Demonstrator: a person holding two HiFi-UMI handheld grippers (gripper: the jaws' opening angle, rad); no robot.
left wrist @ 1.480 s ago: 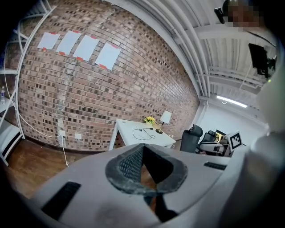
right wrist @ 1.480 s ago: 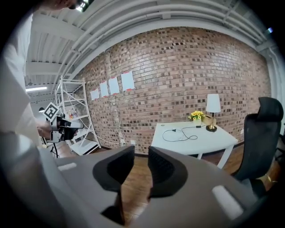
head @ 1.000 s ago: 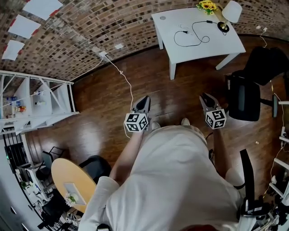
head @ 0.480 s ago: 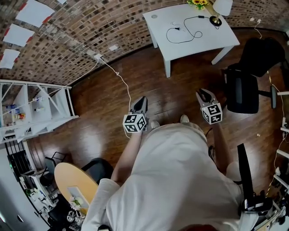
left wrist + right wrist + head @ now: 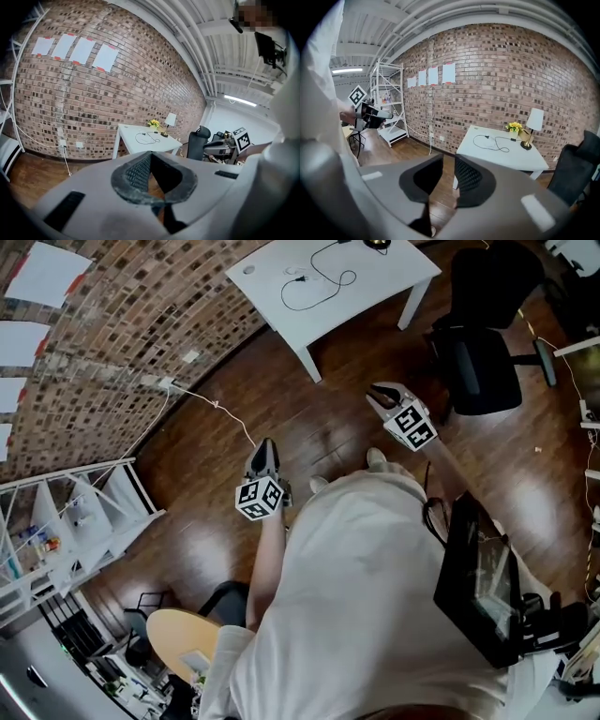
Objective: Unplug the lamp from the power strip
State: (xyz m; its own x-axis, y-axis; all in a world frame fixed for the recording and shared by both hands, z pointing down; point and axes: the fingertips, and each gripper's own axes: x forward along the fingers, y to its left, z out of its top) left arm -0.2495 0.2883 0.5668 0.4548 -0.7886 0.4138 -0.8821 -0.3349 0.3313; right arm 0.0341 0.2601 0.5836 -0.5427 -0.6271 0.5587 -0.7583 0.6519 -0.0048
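Lamp [image 5: 534,120] stands at the white table's [image 5: 520,160] far corner, right beside the yellow flowers [image 5: 514,126], and a black cord [image 5: 496,143] loops from its base across the tabletop. You hold both grippers well short of that table, over the wood floor [image 5: 309,427]. Left gripper [image 5: 264,444]: tips pinched together, empty. Right gripper [image 5: 377,390]: jaws just closing, a narrow gap, nothing between.

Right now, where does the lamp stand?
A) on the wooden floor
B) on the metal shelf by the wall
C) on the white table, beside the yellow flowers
C: the lamp stands at one end of the white table, next to the yellow flowers.
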